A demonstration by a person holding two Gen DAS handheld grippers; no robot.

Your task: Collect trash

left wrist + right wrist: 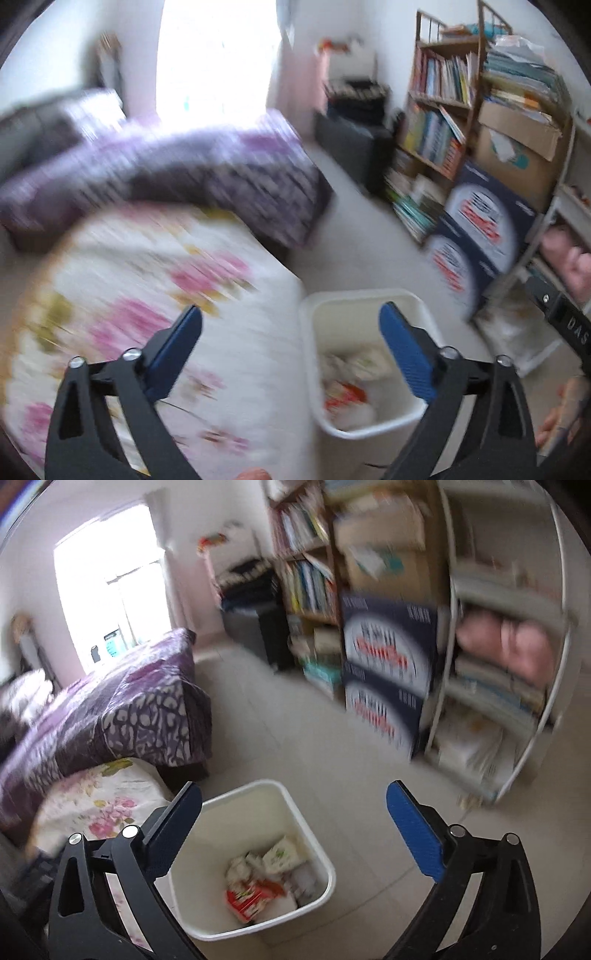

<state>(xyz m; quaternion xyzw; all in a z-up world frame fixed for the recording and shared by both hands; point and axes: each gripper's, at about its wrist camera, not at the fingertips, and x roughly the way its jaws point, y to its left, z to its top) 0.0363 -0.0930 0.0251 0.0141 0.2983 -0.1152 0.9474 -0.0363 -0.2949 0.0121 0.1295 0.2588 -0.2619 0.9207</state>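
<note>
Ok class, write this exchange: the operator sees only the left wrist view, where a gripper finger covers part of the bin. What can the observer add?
Operator: What lies in the bin?
Observer: The right wrist view shows the white bin holding a red-and-white wrapper beside a pale packet.
Operator: Is the right gripper carrying anything?
Observer: No, the right gripper is open, with nothing between its fingers.

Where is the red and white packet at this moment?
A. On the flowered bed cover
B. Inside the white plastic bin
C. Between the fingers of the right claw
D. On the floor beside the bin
B: the red and white packet lies among crumpled wrappers at the bottom of the white plastic bin, and the open right claw holds nothing.
</note>
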